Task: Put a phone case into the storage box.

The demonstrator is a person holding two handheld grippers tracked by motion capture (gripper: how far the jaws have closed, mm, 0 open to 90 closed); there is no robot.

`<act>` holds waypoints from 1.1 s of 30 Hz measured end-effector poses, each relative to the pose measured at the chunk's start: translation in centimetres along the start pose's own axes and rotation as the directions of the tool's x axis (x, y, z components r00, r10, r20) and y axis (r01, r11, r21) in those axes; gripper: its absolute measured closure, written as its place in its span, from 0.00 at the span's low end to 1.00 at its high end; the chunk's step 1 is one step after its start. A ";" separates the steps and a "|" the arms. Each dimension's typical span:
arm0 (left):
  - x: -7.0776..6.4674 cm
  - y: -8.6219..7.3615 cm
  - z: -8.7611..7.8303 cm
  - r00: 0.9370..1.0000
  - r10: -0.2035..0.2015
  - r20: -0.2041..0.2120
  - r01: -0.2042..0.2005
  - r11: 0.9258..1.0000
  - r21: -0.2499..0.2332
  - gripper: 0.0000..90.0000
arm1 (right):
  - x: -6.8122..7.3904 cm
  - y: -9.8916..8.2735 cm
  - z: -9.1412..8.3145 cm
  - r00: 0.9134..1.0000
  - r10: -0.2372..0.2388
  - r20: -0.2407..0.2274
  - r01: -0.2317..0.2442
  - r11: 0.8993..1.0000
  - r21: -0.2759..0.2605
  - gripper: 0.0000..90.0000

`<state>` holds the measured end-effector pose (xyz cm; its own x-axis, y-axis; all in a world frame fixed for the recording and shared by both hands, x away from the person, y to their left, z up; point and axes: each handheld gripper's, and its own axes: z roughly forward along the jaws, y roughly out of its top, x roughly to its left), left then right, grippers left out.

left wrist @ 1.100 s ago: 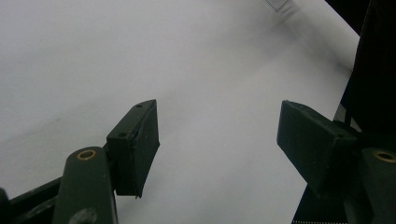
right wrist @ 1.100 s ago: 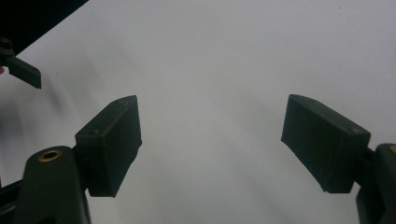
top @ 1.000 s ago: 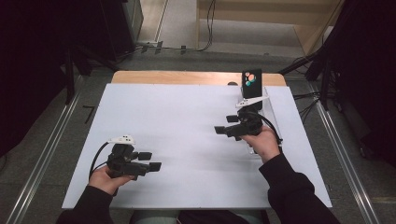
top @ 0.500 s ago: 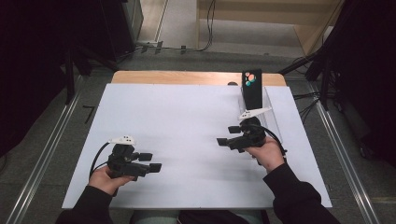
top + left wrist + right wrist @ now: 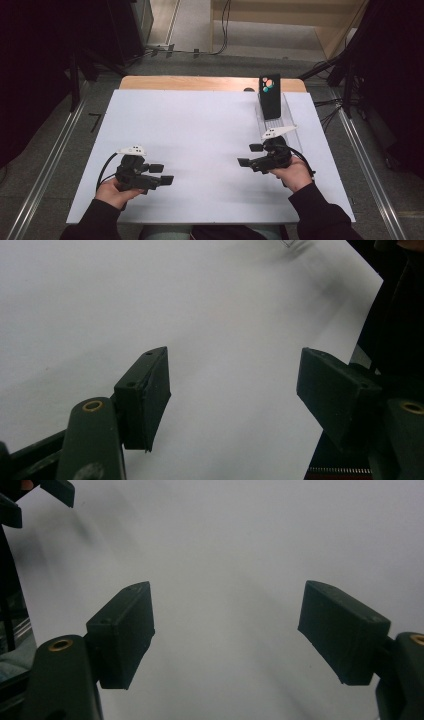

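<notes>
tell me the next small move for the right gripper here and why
Probably reach the right gripper forward toward the black box standing upright in the clear tray at the table's far right. Both grippers have their jaws wide open with nothing between them, and the right one sits just in front of that tray, while the left gripper rests far off at the near left of the white sheet.

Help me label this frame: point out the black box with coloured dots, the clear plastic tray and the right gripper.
black box with coloured dots (image 5: 269,97), high view, front face.
clear plastic tray (image 5: 291,122), high view, right wall.
right gripper (image 5: 250,155), high view, between its jaws.
</notes>
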<state>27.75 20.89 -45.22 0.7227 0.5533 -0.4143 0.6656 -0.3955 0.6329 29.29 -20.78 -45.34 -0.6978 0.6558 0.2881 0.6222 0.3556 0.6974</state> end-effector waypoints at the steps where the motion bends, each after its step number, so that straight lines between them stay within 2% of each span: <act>1: 0.0 0.0 0.0 1.000 0.001 0.003 -0.001 1.000 -0.001 0.33 | 0.1 -0.2 -0.1 1.000 0.002 -0.004 -0.002 1.000 0.003 0.23; 7: -0.1 0.0 0.0 1.000 0.003 0.003 -0.003 1.000 0.002 0.33 | 0.5 -1.4 -0.5 1.000 -0.017 -0.005 0.017 1.000 0.021 0.23; 18: -0.3 -0.2 0.2 1.000 0.017 0.015 -0.017 1.000 0.015 0.33 | 1.2 -3.4 -1.2 0.999 -0.029 0.024 0.028 0.999 0.047 0.23; 33: -0.3 -0.8 0.0 1.000 0.026 0.014 -0.026 0.999 0.021 0.33 | 0.1 -5.2 -2.8 0.999 -0.011 0.048 0.009 0.999 0.030 0.23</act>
<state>27.01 21.06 -45.56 0.7423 0.5325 -0.4067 0.6500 -0.4249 0.6300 24.98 -24.44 -47.10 -0.6866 0.6831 0.2491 0.6264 0.3817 0.6797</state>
